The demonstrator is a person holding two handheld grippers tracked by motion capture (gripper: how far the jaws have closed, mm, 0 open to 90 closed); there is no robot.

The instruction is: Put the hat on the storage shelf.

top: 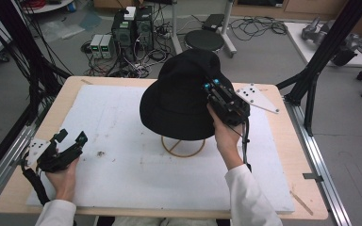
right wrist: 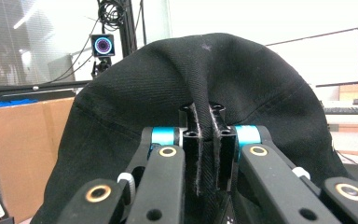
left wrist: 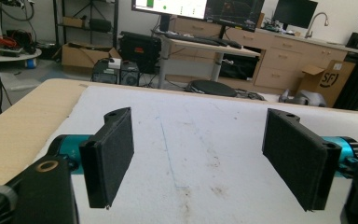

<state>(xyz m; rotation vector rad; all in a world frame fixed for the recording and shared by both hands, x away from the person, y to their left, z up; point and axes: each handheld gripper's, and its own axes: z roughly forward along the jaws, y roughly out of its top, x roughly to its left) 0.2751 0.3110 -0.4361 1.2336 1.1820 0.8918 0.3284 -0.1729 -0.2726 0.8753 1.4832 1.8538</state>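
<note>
the black hat (top: 181, 101) sits over the wire stand (top: 183, 146), whose gold ring foot shows just below its brim, and the right gripper (top: 212, 89) is clamped on a pinch of the hat's cloth at the side nearest the person's right hand; in the right gripper view the fabric is folded up tight between the two jaws (right wrist: 204, 140). the left gripper (top: 70, 137) rests well to the left of the stand, jaws spread wide with nothing between them, which the left gripper view confirms (left wrist: 200, 158). the likely trouble: the grip is only on a thin fold, so a pull could let the cloth slip free, or drag the light stand over with the hat if the crown is snagged on it; letting go while the hat hangs off-centre could leave it lopsided or sliding off. under the stand lies a scuffed white foam sheet (top: 122, 155) on a pale wooden table (top: 70, 89). beyond the stand, the grey floor carries computer boxes (top: 132, 28), tangled cables and a round black stool (top: 204, 40).
</note>
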